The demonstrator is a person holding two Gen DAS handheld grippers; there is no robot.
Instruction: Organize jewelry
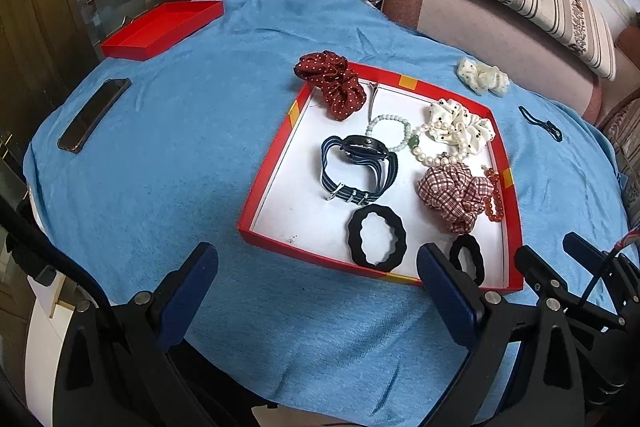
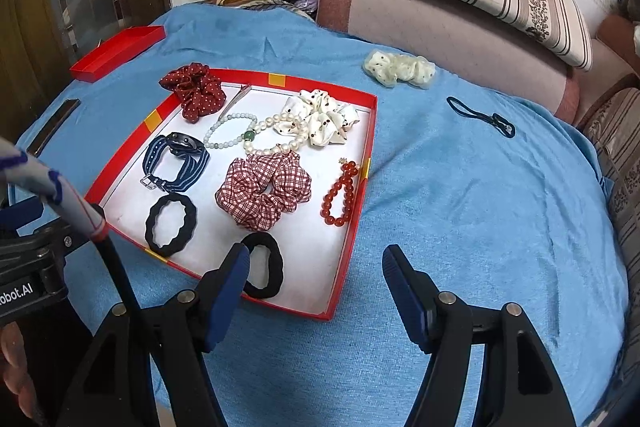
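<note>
Jewelry and hair ties lie mostly inside the red tray (image 2: pixel 362 163) on the blue towel (image 2: pixel 460 207), with 2 pieces outside it: a cream dotted scrunchie (image 2: pixel 398 69) beyond the far corner and a thin dark tie (image 2: pixel 480 117) well to the right.

You hold both tools apart and empty. The left gripper (image 1: pixel 318 279) hovers at the tray's near edge; the right gripper (image 2: pixel 314 279) hangs over the near right corner.

Counted in the tray: 3 scrunchies, dark red dotted (image 2: pixel 196 91), white dotted (image 2: pixel 322 117) and red plaid (image 2: pixel 264 193), the dark red one draped over the far rim; 2 black bands (image 2: pixel 170 225); 3 bead bracelets, pale green (image 2: pixel 230 131), pearl (image 2: pixel 276 135) and red (image 2: pixel 340 197); 1 watch (image 2: pixel 176 161); 1 metal clip (image 2: pixel 236 99). That makes 4 scrunchies in all.

Everything here looks light. The scrunchies should be soft and compress, so pinch a thick fold. The thin tie lies flat on the pile and likely needs a low pinch at its knotted end. Beads probably roll and slip; take them across the strand. The watch is stiffest at its case, the strap the easier hold.

A red lid (image 1: pixel 160 29) and a phone (image 1: pixel 94 115) sit at the far left.
</note>
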